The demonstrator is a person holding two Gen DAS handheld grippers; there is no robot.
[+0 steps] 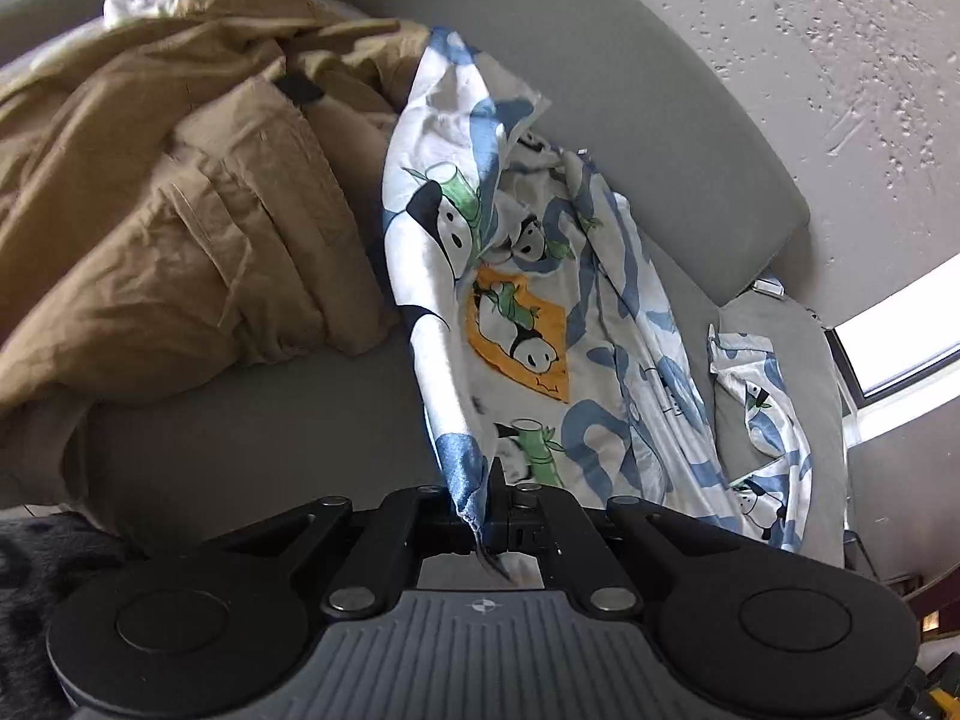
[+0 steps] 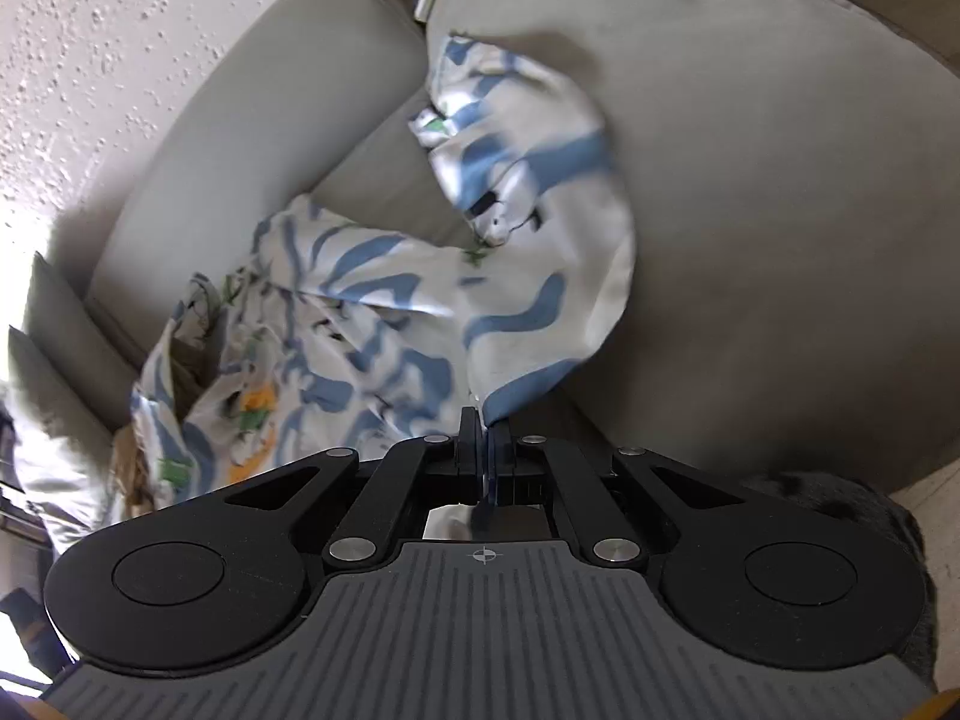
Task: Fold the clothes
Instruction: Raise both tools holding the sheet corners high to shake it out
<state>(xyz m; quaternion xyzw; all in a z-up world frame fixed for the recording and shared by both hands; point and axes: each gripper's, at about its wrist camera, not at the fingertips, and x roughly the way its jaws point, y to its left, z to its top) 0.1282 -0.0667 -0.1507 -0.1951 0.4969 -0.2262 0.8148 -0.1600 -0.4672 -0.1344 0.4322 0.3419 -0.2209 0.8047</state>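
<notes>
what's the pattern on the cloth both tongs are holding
White panda-print cloth with blue swirls, green bamboo and an orange patch; clearest in the left wrist view.

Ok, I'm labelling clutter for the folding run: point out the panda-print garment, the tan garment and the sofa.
panda-print garment [image 1: 522,330]: left wrist view, on its orange panda patch.
tan garment [image 1: 180,222]: left wrist view, on its crumpled middle.
sofa [image 2: 780,210]: right wrist view, on a bare grey cushion.

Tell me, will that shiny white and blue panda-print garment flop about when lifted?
Probably very floppy: the shiny white and blue panda-print garment hangs in loose folds from the left hand-held gripper. Its sheen suggests it is slippery. It looks thin, so likely light.
</notes>
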